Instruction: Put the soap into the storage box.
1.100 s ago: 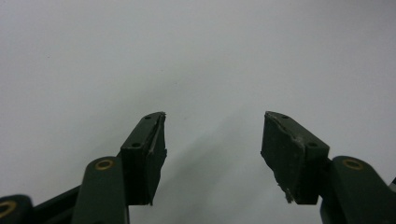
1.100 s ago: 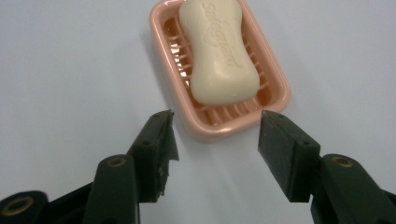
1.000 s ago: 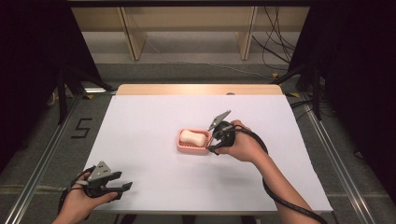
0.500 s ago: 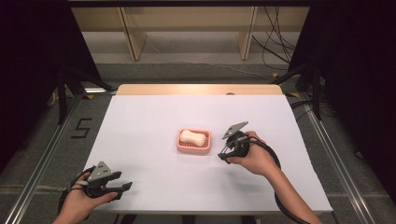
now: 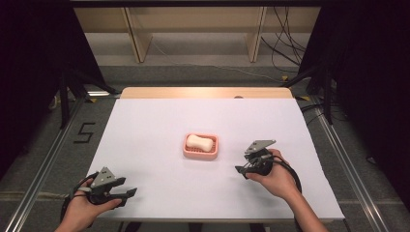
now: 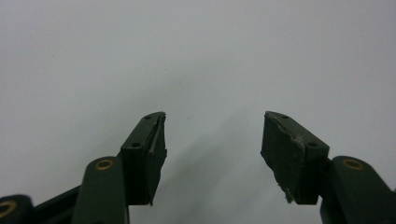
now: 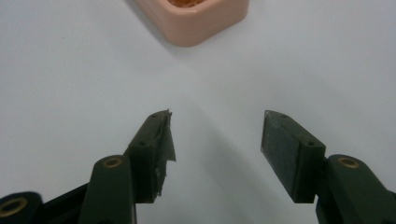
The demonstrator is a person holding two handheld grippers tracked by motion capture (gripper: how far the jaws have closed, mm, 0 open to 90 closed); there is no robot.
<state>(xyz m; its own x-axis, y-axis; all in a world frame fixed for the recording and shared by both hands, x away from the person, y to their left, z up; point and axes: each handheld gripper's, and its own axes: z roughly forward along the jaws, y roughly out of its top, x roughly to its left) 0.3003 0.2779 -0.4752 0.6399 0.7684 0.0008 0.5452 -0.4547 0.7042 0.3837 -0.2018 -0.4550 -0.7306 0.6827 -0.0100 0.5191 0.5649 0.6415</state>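
A pink soap dish (image 5: 201, 147) sits near the middle of the white table (image 5: 154, 125), with a pale bar of soap (image 5: 200, 142) lying in it. My right gripper (image 5: 240, 168) is to the right of the dish and nearer the front edge, apart from it. Its jaws have just been opening and stand open with nothing between them. In the right gripper view the right gripper (image 7: 215, 135) looks over bare table toward a corner of the soap dish (image 7: 201, 18). My left gripper (image 5: 131, 192) rests at the front left, open and empty, and the left gripper (image 6: 212, 135) faces bare table.
A wooden strip (image 5: 208, 93) runs along the table's far edge. Metal rails (image 5: 48, 154) flank the table on both sides. A cable (image 5: 290, 171) loops from the right gripper over the table's front right.
My right gripper has drawn back from the soap dish, moving right and toward the front edge. The soap stays in the dish. My left hand has not moved.
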